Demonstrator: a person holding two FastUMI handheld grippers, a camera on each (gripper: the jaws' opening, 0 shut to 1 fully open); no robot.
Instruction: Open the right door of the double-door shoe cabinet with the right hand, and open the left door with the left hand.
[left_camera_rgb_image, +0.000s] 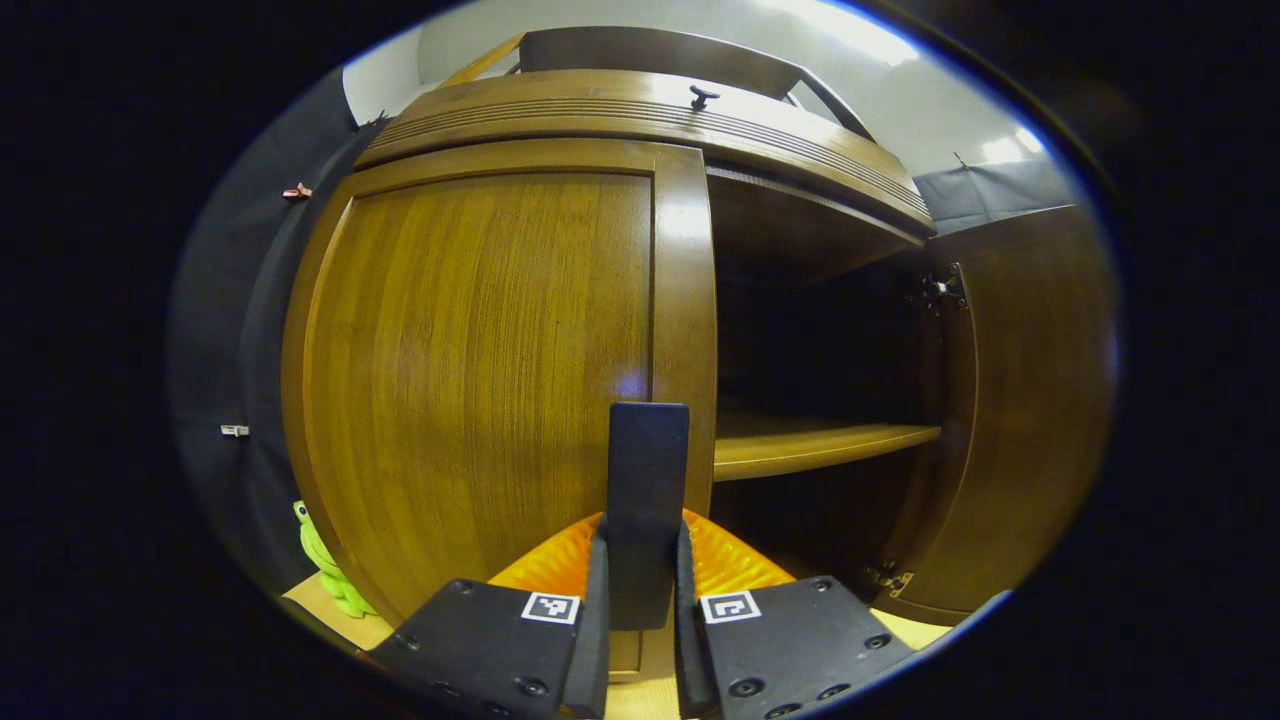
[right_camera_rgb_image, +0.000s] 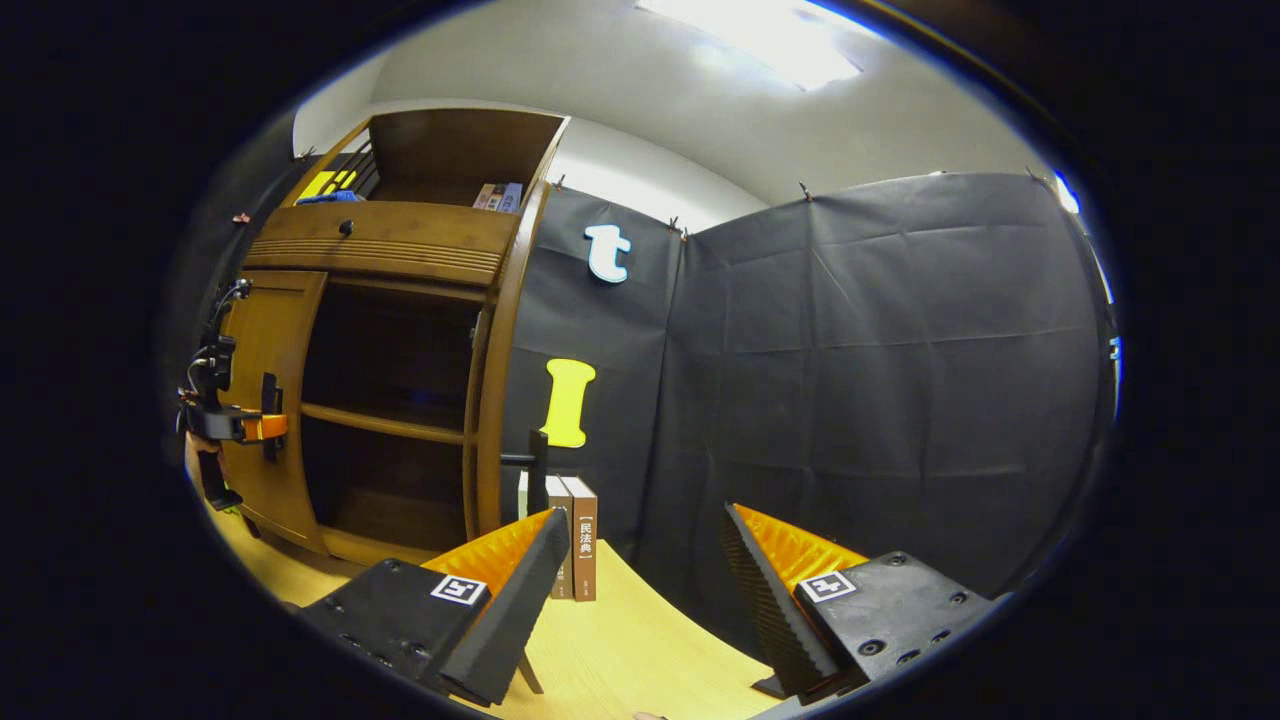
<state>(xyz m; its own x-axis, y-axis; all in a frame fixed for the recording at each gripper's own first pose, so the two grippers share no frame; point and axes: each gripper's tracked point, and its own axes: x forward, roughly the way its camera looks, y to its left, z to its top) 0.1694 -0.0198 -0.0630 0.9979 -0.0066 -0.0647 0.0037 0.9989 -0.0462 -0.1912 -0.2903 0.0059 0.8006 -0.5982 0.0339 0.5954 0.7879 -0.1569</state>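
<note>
At the cabinet front: left gripper (left_camera_rgb_image: 647, 600) has both fingers pressed on the left door's handle (left_camera_rgb_image: 647, 500)
Left door (left_camera_rgb_image: 480, 380): closed, 9 o'clock of the open bay
Right door (left_camera_rgb_image: 1010, 400): swung open, 3 o'clock
Right gripper (right_camera_rgb_image: 640, 590): fingers spread wide, holding nothing
Books (right_camera_rgb_image: 578, 540): upright, 12 o'clock of its near finger

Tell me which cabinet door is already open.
The right door: it is swung out, baring the shelf. The left door is shut, with the left gripper clamped on its handle.
</note>
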